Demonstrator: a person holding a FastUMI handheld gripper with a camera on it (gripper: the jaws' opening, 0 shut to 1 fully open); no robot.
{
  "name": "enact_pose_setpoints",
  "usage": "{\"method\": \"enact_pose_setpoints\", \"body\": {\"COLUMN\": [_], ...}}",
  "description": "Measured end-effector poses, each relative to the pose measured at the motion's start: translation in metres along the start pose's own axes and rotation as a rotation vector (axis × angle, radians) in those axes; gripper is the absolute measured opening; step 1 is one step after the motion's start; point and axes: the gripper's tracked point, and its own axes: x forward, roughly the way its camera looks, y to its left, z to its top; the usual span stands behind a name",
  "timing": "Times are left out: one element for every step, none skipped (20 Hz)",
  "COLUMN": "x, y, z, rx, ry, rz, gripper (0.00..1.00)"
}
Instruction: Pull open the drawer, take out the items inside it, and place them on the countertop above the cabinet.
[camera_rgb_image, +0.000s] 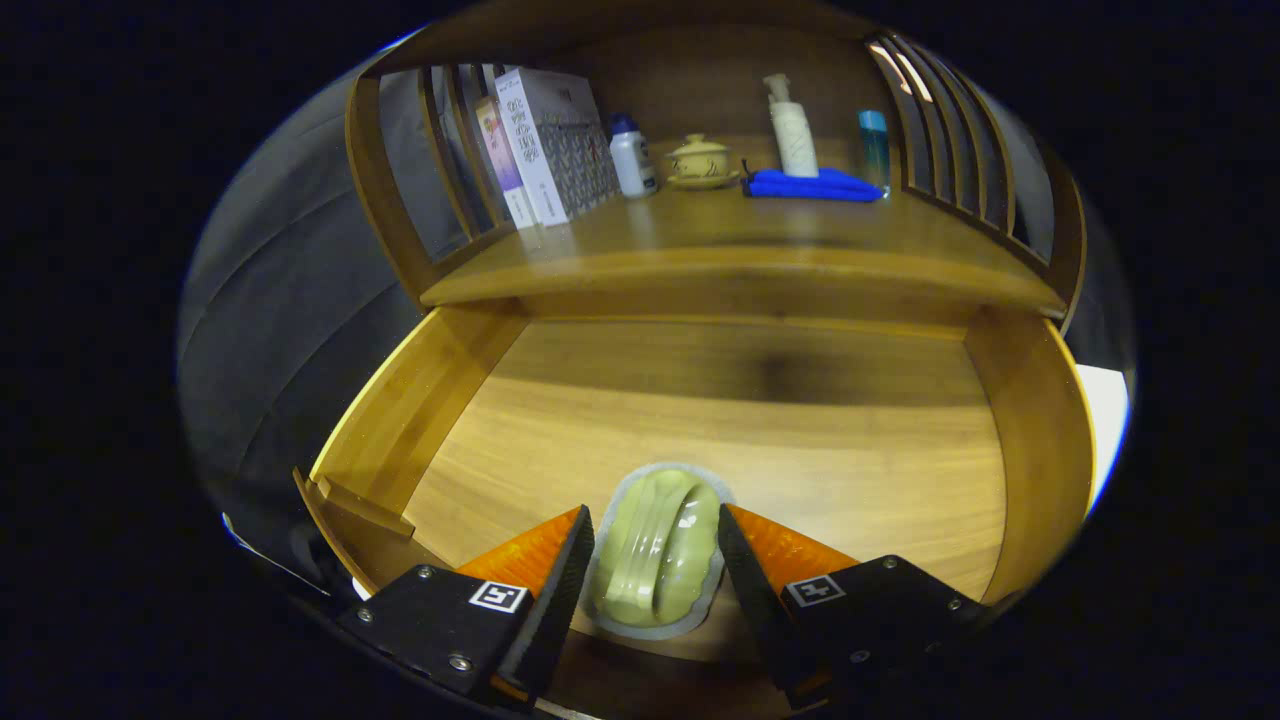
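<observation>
A: Status? Drawer (430, 420) stands pulled open, mid-frame.

B: One item left in it that you can see: a pale green dish (655, 545), low centre, lying on the drawer floor.

A: Claw?

B: Your gripper (652, 545) straddles the dish, fingers spread, close at each side; contact can't be confirmed. Dish not lifted.

A: Remaining?

B: Close, lift, set it on the countertop (720, 245), upper centre, near the blue cloth (810, 185).

Your drawer (800, 440) stands pulled open, wood floor bare except for one pale green packaged item (655, 550) lying flat near its front. Countertop (740, 250) sits above.
</observation>
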Motion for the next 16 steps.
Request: {"method": "enact_pose_setpoints", "body": {"x": [0.002, 0.000, 0.000, 0.002, 0.003, 0.004, 0.005, 0.006, 0.004, 0.003, 0.002, 0.002, 0.001, 0.000, -0.001, -0.004], "y": [-0.003, -0.003, -0.003, -0.004, -0.006, -0.006, -0.006, -0.005, -0.006, -0.008, -0.008, -0.008, -0.006, -0.005, -0.004, -0.001], "z": [0.006, 0.007, 0.006, 0.005, 0.004, 0.004, 0.002, 0.004, 0.010, 0.014, 0.016, 0.017, 0.016, 0.016, 0.017, 0.019], "rx": [0.006, 0.002, 0.002, -0.001, -0.002, 0.003, 0.013, 0.029, 0.029, 0.023, 0.016, 0.012, 0.009, 0.010, 0.012, 0.013], "ry": [-0.021, -0.021, -0.017, -0.023, -0.021, -0.018, -0.014, -0.026, -0.050, -0.080, -0.103, -0.113, -0.115, -0.119, -0.123, -0.133], "rz": [-0.012, -0.011, -0.006, -0.009, -0.014, -0.009, -0.003, 0.004, 0.001, -0.007, -0.007, -0.007, 0.000, 0.006, 0.012, 0.025], "gripper": [0.77, 0.76, 0.73, 0.71, 0.65, 0.56, 0.48, 0.42, 0.31, 0.26, 0.22, 0.21, 0.20, 0.20, 0.20, 0.20]}}
